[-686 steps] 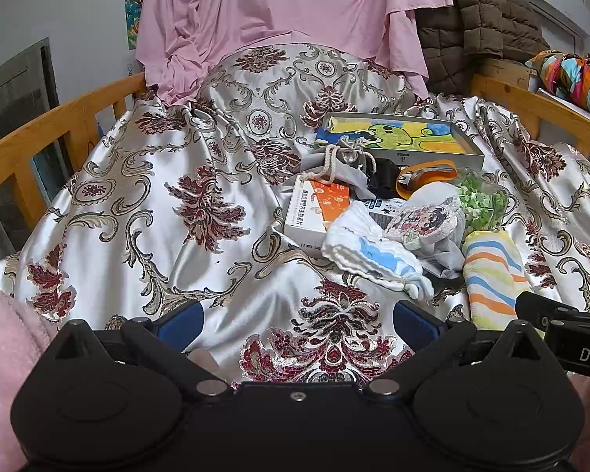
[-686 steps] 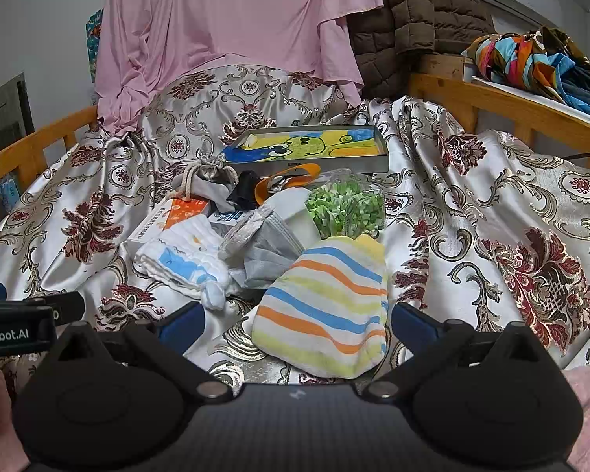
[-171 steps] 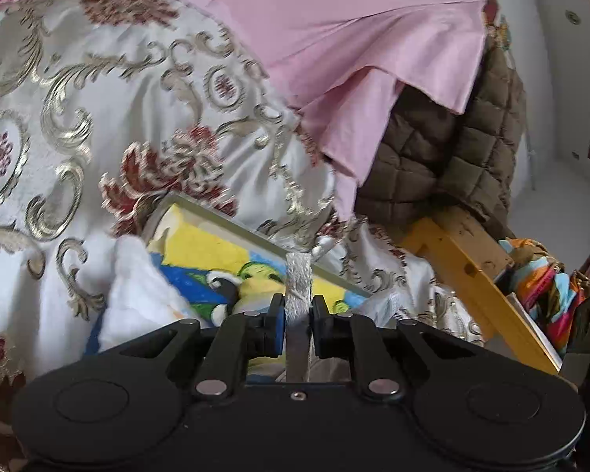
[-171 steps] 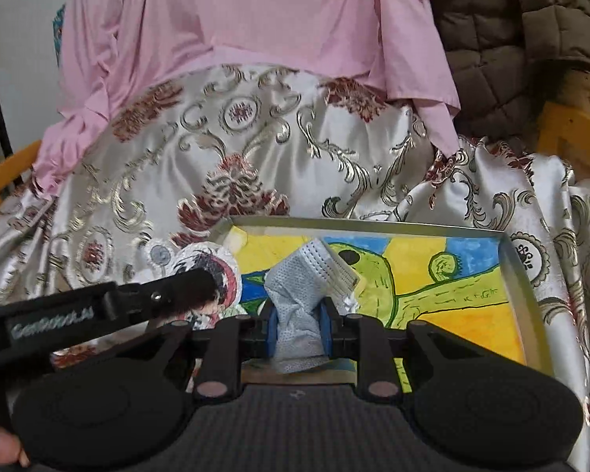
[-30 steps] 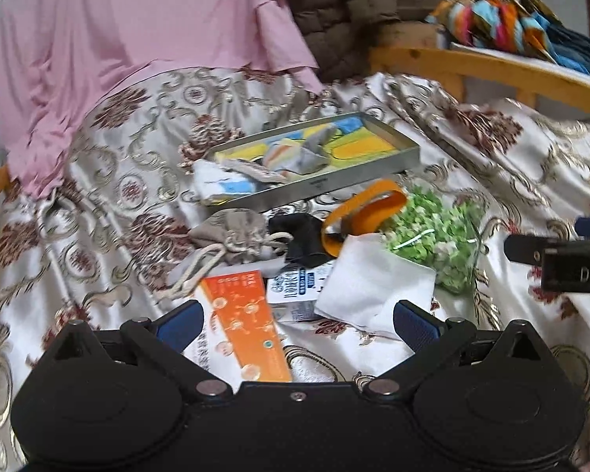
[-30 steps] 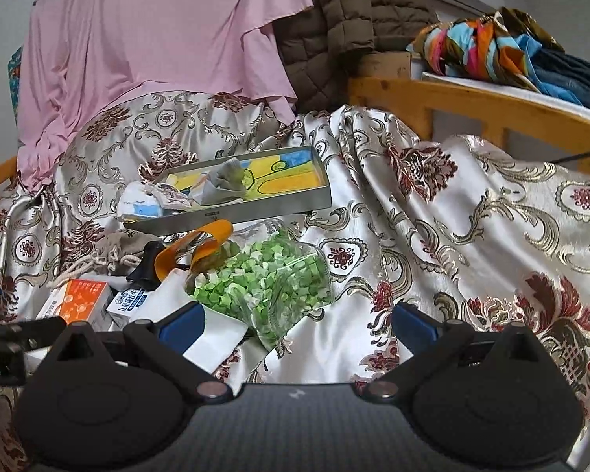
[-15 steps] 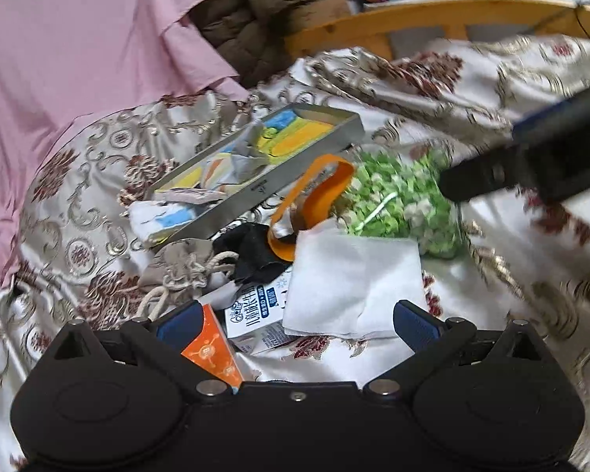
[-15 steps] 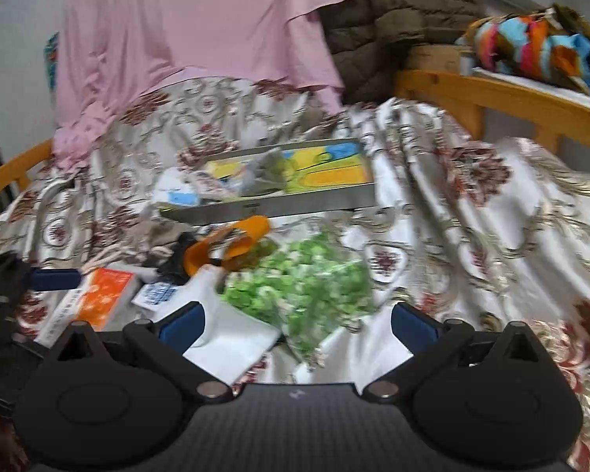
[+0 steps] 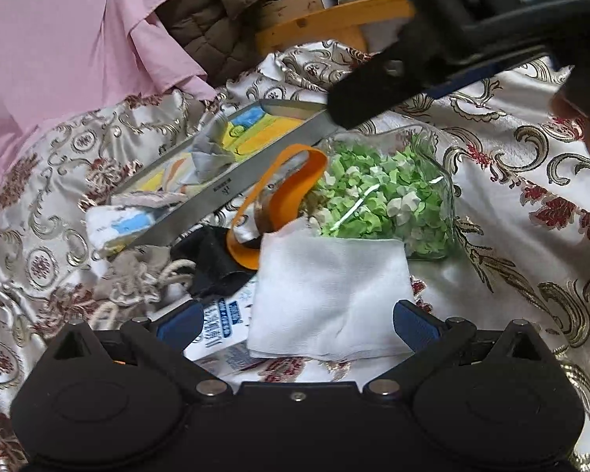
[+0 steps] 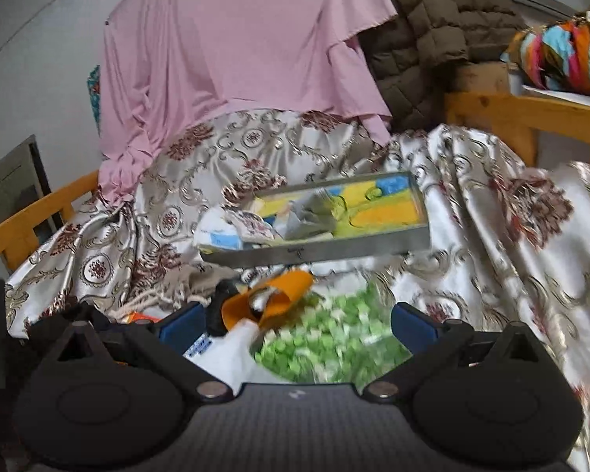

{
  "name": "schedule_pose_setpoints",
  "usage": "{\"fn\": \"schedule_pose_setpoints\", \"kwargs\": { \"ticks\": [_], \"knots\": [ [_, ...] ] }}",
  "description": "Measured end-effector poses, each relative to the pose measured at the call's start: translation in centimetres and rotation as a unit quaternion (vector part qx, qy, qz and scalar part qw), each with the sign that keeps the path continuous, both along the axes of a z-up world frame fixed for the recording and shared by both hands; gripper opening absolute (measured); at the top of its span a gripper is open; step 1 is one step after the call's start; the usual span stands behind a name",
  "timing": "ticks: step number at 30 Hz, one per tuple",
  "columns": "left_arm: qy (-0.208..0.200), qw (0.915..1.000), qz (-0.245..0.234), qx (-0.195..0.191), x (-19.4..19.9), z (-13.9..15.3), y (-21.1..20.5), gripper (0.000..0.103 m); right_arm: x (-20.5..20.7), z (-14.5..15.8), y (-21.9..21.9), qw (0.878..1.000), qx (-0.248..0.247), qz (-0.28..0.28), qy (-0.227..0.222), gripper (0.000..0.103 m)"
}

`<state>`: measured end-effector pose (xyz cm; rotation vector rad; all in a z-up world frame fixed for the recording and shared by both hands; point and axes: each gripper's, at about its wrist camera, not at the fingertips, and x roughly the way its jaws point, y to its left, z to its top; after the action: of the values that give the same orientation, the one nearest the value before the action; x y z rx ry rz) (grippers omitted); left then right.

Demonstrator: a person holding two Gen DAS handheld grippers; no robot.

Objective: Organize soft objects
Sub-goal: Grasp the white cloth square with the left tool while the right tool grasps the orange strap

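Note:
My left gripper (image 9: 298, 324) is open, its blue pads either side of a folded white cloth (image 9: 330, 291) lying on the bedspread. Behind the cloth sits a clear bag of green bits (image 9: 389, 196) and an orange strap (image 9: 283, 192). The metal tray (image 9: 216, 192) with a yellow and blue picture holds a grey cloth (image 9: 208, 157) and small towels at its left end. My right gripper (image 10: 297, 324) is open above the green bag (image 10: 334, 346), with the tray (image 10: 318, 249) ahead. The right gripper's body (image 9: 452, 39) crosses the top of the left wrist view.
A beige drawstring pouch (image 9: 137, 275), a black item (image 9: 212, 263) and a white and blue carton (image 9: 220, 326) lie left of the cloth. A pink sheet (image 10: 236, 47) and brown quilted jacket (image 10: 424, 27) hang behind. Wooden rails (image 10: 523, 118) border the bed.
The left gripper has come closer to the white cloth, now framed between its pads. The right gripper has moved forward over the green bag and across the left view.

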<state>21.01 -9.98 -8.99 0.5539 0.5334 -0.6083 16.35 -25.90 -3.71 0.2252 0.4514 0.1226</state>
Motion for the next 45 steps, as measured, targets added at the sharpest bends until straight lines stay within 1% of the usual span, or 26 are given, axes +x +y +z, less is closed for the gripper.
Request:
{"fn": "schedule_pose_setpoints", "kwargs": {
  "ticks": [1, 3, 6, 11, 13, 15, 17, 19, 20, 24, 26, 29, 31, 33, 36, 38, 41, 45],
  "knots": [
    [0.004, 1.0, 0.0, -0.001, 0.2, -0.2, 0.0, 0.102, 0.4, -0.1, 0.0, 1.0, 0.001, 0.007, -0.002, 0.102],
    [0.012, 0.9999, 0.002, -0.006, 0.5, -0.4, 0.0, 0.101, 1.2, -0.3, 0.0, 1.0, 0.0, 0.018, -0.003, 0.097],
    [0.022, 0.9997, 0.004, -0.014, 1.0, -0.7, 0.0, 0.101, 1.9, -0.7, 0.1, 1.0, -0.003, 0.025, 0.001, 0.094],
    [0.036, 0.9989, 0.001, -0.029, 1.6, -1.0, -0.1, 0.093, 3.1, -1.2, 0.1, 0.999, 0.012, 0.034, 0.005, 0.093],
    [0.044, 0.9986, -0.001, -0.03, 1.7, -1.3, -0.1, 0.088, 3.8, -1.3, 0.4, 0.999, 0.008, 0.037, 0.005, 0.091],
    [0.052, 0.9981, 0.001, -0.033, 2.0, -1.5, 0.0, 0.085, 4.7, -1.4, 0.6, 0.999, 0.005, 0.04, 0.006, 0.086],
    [0.051, 0.9979, 0.005, -0.039, 2.1, -1.5, 0.1, 0.082, 5.5, -1.7, 0.8, 0.999, 0.003, 0.043, 0.008, 0.083],
    [0.05, 0.9978, 0.009, -0.042, 2.2, -1.4, 0.2, 0.077, 6.3, -2.0, 1.1, 0.999, 0.002, 0.045, 0.01, 0.081],
    [0.048, 0.998, 0.012, -0.04, 2.3, -1.4, 0.1, 0.075, 6.6, -2.1, 1.2, 0.999, -0.001, 0.048, 0.011, 0.08],
    [0.031, 0.9992, 0.02, -0.016, 2.3, -1.4, -0.2, 0.062, 7.4, -2.8, 1.6, 0.998, -0.016, 0.051, 0.014, 0.076],
    [0.028, 0.9993, 0.02, -0.012, 2.3, -1.4, -0.2, 0.06, 7.8, -2.8, 1.6, 0.998, -0.012, 0.052, 0.014, 0.076],
    [0.019, 0.9998, 0.01, -0.003, 1.9, -1.4, -0.5, 0.053, 8.3, -2.8, 1.6, 0.998, -0.005, 0.054, 0.016, 0.075],
    [0.009, 0.9999, 0.002, 0.008, 1.5, -1.5, -0.8, 0.048, 8.6, -2.8, 1.7, 0.998, -0.012, 0.052, 0.02, 0.071],
    [0.003, 0.9998, -0.005, 0.016, 1.2, -1.5, -1.0, 0.044, 8.6, -2.9, 2.0, 0.998, -0.024, 0.05, 0.02, 0.064],
    [0.007, 0.9998, -0.01, 0.014, 1.1, -1.2, -1.0, 0.037, 8.7, -3.0, 2.4, 0.998, -0.037, 0.053, 0.021, 0.06],
    [0.01, 0.9998, -0.01, 0.015, 1.1, -1.1, -1.1, 0.035, 8.6, -3.0, 2.9, 0.997, -0.059, 0.052, 0.019, 0.058],
    [0.01, 0.9997, -0.013, 0.019, 1.0, -1.0, -1.2, 0.031, 8.4, -3.0, 3.3, 0.996, -0.077, 0.052, 0.018, 0.052],
    [0.017, 0.9997, -0.014, 0.013, 1.0, -0.8, -1.2, 0.024, 8.2, -3.1, 3.5, 0.995, -0.082, 0.05, 0.017, 0.045]
  ]
}}
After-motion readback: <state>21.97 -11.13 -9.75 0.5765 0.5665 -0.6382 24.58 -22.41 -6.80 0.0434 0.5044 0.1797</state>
